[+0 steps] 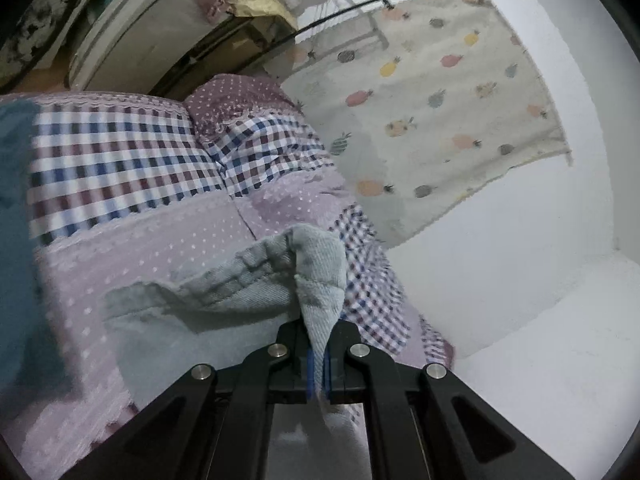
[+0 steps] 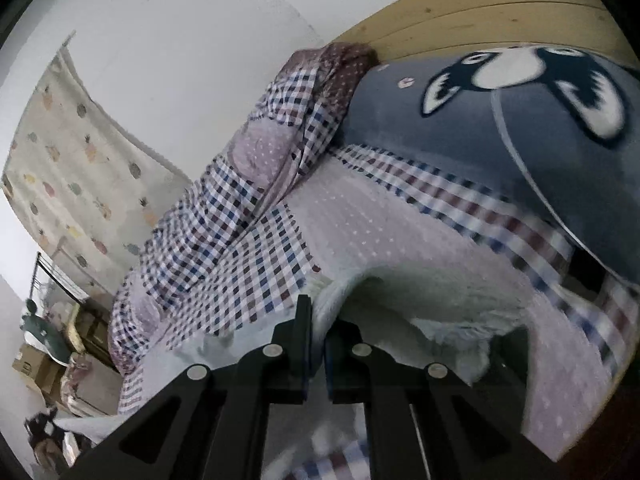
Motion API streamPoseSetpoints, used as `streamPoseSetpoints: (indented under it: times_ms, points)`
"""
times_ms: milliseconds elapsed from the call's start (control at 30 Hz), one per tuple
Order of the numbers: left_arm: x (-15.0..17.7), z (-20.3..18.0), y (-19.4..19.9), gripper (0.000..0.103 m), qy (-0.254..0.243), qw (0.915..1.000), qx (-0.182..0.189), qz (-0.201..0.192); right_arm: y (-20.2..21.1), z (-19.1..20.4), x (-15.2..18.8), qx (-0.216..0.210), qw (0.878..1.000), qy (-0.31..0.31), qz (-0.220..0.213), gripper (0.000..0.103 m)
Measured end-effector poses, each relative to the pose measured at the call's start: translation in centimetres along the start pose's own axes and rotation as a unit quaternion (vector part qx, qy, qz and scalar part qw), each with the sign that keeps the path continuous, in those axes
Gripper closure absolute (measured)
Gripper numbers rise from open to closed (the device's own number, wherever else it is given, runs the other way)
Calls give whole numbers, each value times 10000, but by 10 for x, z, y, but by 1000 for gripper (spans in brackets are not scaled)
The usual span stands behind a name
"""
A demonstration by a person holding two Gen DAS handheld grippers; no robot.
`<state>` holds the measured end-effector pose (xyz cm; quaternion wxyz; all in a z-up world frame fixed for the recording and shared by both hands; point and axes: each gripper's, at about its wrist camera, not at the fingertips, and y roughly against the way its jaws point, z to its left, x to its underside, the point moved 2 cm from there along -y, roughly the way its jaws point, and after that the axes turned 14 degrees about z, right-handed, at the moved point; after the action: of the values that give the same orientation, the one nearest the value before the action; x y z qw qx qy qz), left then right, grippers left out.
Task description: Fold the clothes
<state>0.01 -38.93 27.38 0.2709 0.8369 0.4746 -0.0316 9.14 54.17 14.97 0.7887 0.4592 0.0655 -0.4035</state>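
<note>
Both claws clamp the pale garment over the bed: left claw pinches one corner, right claw another. Advice: keep edge taut, lower evenly.

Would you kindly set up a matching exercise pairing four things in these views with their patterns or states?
Things:
1. left hand-held gripper
2. wall cloth
3. pillow
4. bedcover

States:
A. pineapple print
B. checked and dotted patches
C. shut on pale blue garment
D. grey-blue with an animal face

Pairs: 1-C, 2-A, 3-D, 4-B
</note>
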Motion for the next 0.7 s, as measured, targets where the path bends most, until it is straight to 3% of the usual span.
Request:
streamPoseSetpoints:
  times_ms: [200,300,400,467,533,600,667,700]
  points:
    - [-52,-14,-144,102,27,9952,-919,326,-99,13,-73,498,9970,172,559,99]
    - [-73,-8,-234,101,64,9865,-1496,667,-152,7,-102,908,9921,239,837,98]
    - [-78,8,-316,98,206,9776,-1804,1068,-208,-9,-114,1430,9808,300,1294,97]
    - [-76,18,-356,82,162,9732,-1901,1282,-244,-24,-119,1732,9710,258,1625,96]
    - [-73,23,-374,38,-6,9752,-1834,1241,-267,-38,-117,1853,9646,220,1861,89]
    - [-73,24,-365,21,-301,9830,-1454,1082,-272,-42,-115,1871,9635,284,1892,85]
    - [-75,31,-343,17,-547,9858,-1297,915,-264,-41,-114,1970,9641,359,1746,67]
    - [-76,38,-331,17,-616,9861,-1292,844,-256,-40,-114,2037,9648,402,1615,49]
